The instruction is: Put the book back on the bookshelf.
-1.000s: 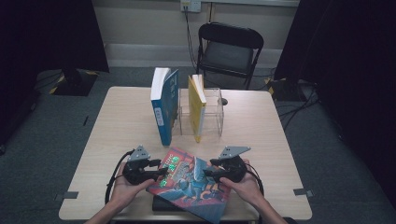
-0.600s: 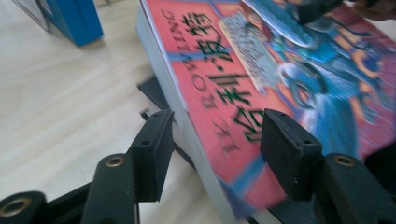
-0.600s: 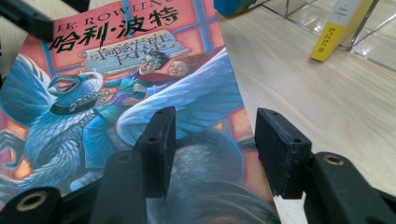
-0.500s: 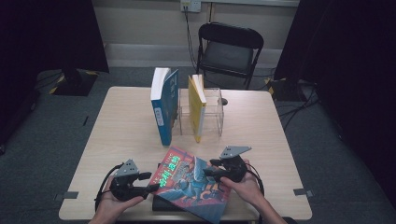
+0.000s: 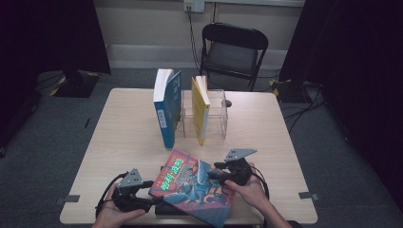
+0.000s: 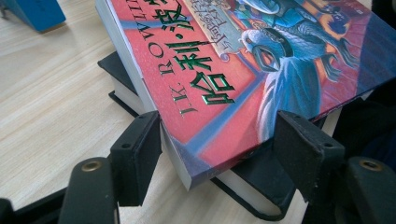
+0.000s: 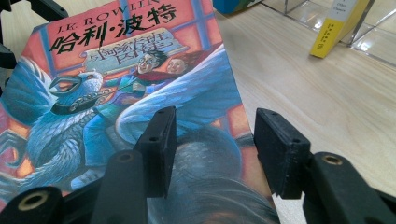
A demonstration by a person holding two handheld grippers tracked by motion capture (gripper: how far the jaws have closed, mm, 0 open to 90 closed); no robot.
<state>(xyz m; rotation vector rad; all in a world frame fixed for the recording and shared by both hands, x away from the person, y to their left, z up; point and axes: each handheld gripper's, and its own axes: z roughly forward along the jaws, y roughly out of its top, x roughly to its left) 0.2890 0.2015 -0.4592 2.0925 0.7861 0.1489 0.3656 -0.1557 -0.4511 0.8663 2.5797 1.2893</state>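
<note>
The jaws of the left gripper (image 6: pixel 217 154) have just been opening and are seen apart, with a corner of the red illustrated book (image 6: pixel 261 60) between them, the pads not pressed on it. The right gripper's (image 7: pixel 212 149) jaws are set astride the book's opposite edge; whether they clamp it cannot be told. The glossy, rectangular paperback is tilted upon a black-covered book (image 6: pixel 243 182) on the pale wood-grain table (image 5: pixel 128 137).
</note>
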